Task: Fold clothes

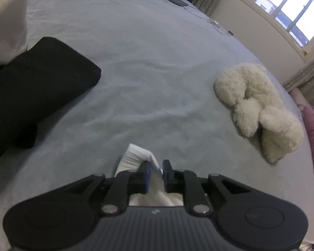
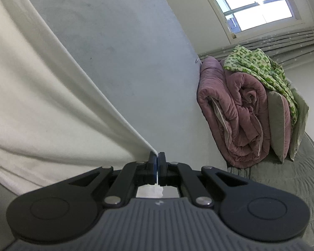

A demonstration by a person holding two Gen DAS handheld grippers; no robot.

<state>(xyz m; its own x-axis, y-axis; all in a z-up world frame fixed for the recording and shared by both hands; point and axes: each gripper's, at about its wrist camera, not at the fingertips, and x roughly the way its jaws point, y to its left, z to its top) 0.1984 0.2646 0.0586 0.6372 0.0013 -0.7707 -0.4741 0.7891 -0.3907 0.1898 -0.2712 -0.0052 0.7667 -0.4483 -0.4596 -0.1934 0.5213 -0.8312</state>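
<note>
Cloth (image 2: 41, 104) stretches from our right gripper (image 2: 157, 156), clenched on its edge (left gripper (image 1: 157, 168) parted, cloth between, unpinched).

1. A bed (image 1: 148, 67) with a pale grey-blue cover fills most of the view.
2. A paned window (image 2: 253, 6) lets in bright daylight above a cream wall (image 1: 251, 21).
3. Patterned curtains (image 1: 307, 75) hang below the window.
4. A rolled pink quilt (image 2: 232, 113) lies beside the bed, with green patterned bedding (image 2: 259, 67) on top.
</note>
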